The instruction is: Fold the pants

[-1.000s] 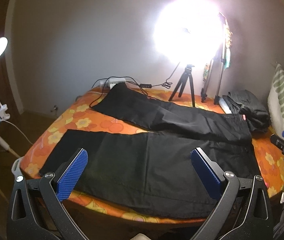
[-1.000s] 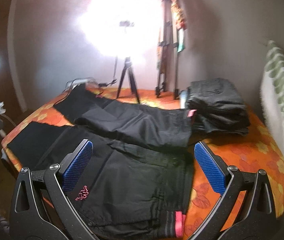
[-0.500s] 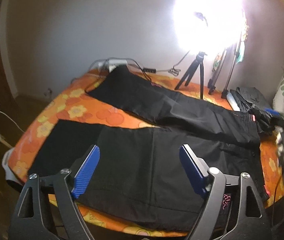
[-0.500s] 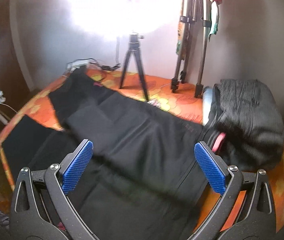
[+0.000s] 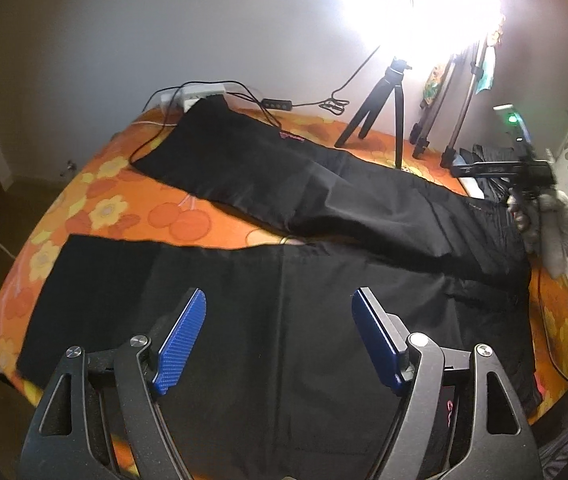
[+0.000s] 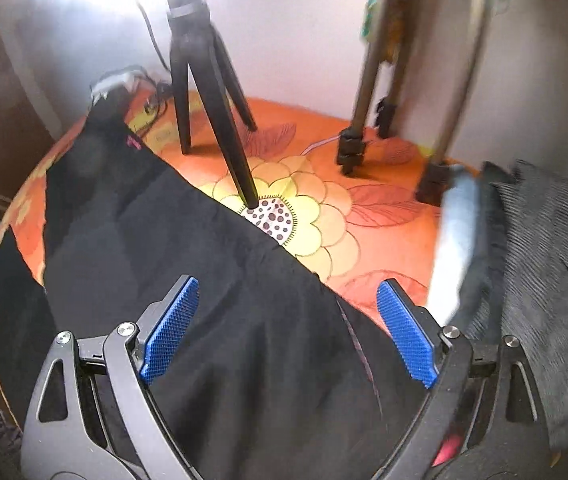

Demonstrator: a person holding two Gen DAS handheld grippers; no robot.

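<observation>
— Start nearest. What are the two tools doing?

— The left gripper (image 5: 278, 338) hangs over the near leg of the pants (image 5: 284, 320), jaws spread wide with nothing between them. The right gripper (image 6: 287, 330) is likewise spread and empty, low over the waist end, by the bed's right edge.

— Where do the pants lie, exactly?

— Flat on the bed (image 5: 96, 216), across most of its width. The two legs fan apart toward the left edge, one along the near edge, the other angling to the far left corner; the waist sits at the right. I judge they are spread like this so one leg can be laid over the other.

— So why that hold?

— Wide jaws suit pinching a fabric edge. My guess is the right one is seeking the waistband, the left the leg.

— And beyond?

— A stack of folded dark clothes (image 6: 543, 264) at the far right corner, likely the finished pile. A small tripod (image 6: 204, 92) stands on the far edge just beside the far leg; a snag is possible.
</observation>
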